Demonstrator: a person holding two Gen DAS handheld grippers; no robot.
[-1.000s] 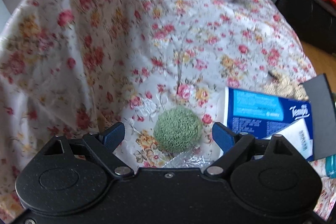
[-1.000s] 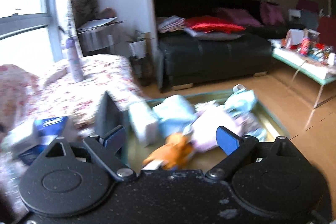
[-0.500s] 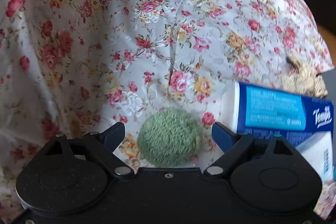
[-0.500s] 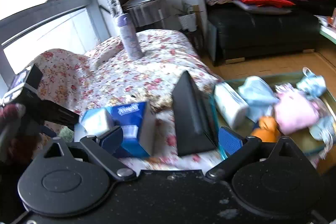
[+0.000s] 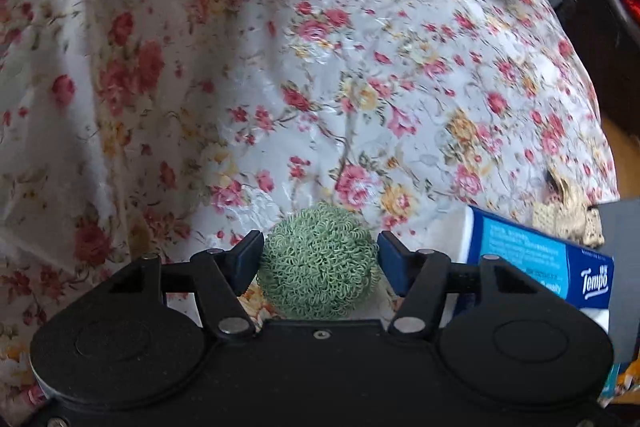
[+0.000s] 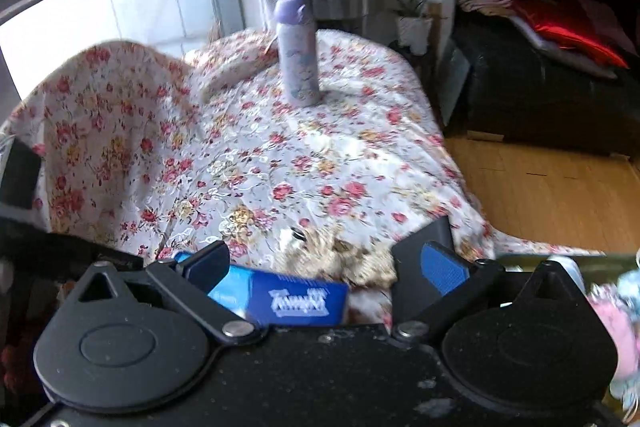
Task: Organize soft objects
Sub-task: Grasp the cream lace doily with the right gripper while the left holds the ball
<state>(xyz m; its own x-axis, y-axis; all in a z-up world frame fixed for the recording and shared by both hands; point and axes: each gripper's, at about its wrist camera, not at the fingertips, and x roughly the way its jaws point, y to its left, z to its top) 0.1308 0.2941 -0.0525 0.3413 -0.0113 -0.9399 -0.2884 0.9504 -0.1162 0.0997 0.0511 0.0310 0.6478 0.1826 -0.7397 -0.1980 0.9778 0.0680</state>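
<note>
A green knitted ball (image 5: 318, 269) lies on the floral cloth (image 5: 360, 67). My left gripper (image 5: 319, 261) has closed in around it, with a blue pad against each side. A blue Tempo tissue pack (image 5: 540, 259) lies just right of the ball and also shows in the right wrist view (image 6: 288, 295). A beige fuzzy soft item (image 6: 340, 259) lies beyond the pack, also seen in the left wrist view (image 5: 568, 215). My right gripper (image 6: 328, 267) is open and empty, hovering over the pack and the beige item.
A purple bottle (image 6: 298, 51) stands upright at the far end of the cloth. A dark flat panel (image 5: 622, 267) stands at the right of the pack. Pale soft items (image 6: 616, 311) show at the right edge. A black sofa (image 6: 540, 87) and wooden floor (image 6: 560, 187) lie beyond.
My left gripper moved onto the green ball and its fingers closed against it. My right gripper swung left from the bin of soft items to above the tissue pack and beige item.
</note>
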